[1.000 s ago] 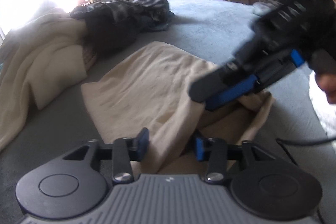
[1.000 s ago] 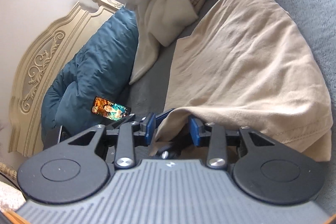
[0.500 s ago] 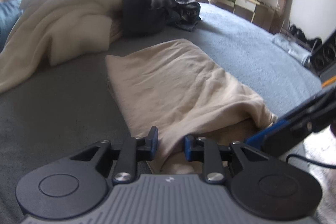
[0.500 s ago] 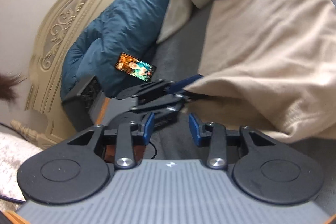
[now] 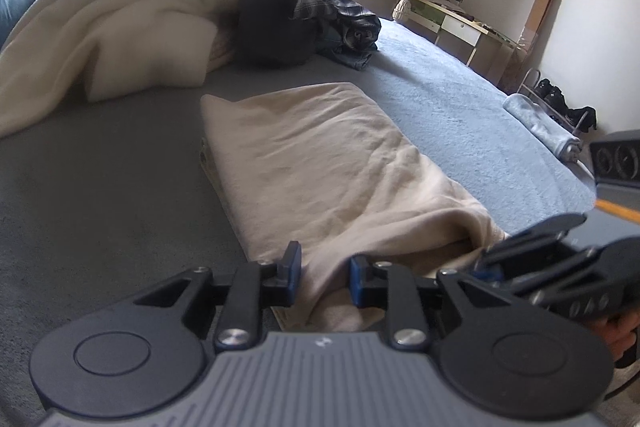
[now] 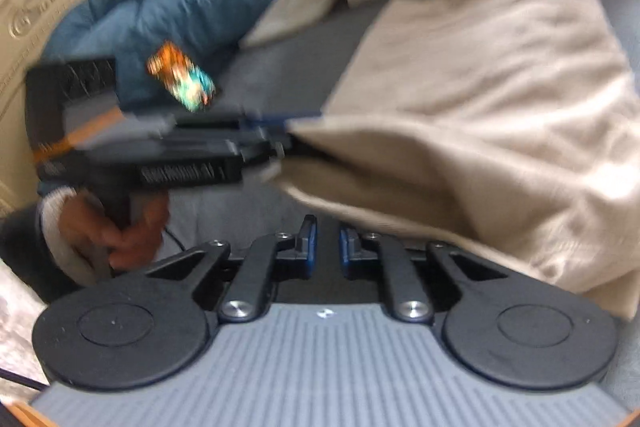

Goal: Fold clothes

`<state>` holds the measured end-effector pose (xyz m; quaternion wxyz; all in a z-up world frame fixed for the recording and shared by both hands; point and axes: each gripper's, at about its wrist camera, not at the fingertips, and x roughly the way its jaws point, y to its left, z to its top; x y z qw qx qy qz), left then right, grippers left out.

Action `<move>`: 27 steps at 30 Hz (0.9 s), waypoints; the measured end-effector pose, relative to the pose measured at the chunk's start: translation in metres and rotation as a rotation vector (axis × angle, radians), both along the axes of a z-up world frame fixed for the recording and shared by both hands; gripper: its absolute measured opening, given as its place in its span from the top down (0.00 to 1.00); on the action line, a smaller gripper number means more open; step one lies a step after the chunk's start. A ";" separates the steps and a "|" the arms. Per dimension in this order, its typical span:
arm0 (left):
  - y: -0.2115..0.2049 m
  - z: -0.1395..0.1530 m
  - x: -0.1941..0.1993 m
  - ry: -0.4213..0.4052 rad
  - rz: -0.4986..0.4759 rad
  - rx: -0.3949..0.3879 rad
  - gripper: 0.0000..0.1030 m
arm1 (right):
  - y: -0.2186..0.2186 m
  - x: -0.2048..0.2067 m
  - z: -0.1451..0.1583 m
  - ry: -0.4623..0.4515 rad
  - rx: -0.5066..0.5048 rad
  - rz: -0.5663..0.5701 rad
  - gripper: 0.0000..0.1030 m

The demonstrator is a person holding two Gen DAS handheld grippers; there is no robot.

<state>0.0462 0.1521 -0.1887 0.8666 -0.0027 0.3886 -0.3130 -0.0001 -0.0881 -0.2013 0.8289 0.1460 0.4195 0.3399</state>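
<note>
Grey bed point(image 5: 100, 187), spreading ahead of and to both sides of the left jaws. Cream blanket point(image 5: 120, 27), heaped far ahead and to their left, with dark clothes point(image 5: 288, 23) piled beyond it. Beige garment point(image 5: 320, 163), a long doubled strip running straight ahead from the left jaws, its near end rising into them. Left gripper point(image 5: 325, 273): jaws partly closed, the gap filled by a bunched fold of that end, which they appear to pinch. The blurred right-wrist view shows the edge lifted at their tips. Right gripper point(image 6: 324, 251): a second ago it had the garment's edge between wider jaws. Now the jaws are all but closed on nothing, drawn back with the cloth ahead and to their right. By this judgement one fold is laid and the right side has let go. The left-held near end remains to be set down or carried over.
</note>
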 end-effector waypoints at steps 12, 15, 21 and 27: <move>-0.004 0.002 -0.007 -0.031 0.014 0.009 0.88 | 0.005 0.012 -0.008 -0.012 0.015 -0.111 0.91; -0.004 0.006 -0.010 -0.054 0.011 -0.003 0.90 | 0.010 0.015 -0.015 0.003 0.007 -0.137 0.92; 0.000 0.011 -0.015 -0.068 0.002 -0.014 0.90 | 0.010 0.022 -0.022 0.088 0.055 -0.225 0.93; 0.001 0.012 -0.016 -0.067 -0.009 -0.014 0.90 | 0.010 0.023 -0.025 0.113 0.149 -0.246 0.92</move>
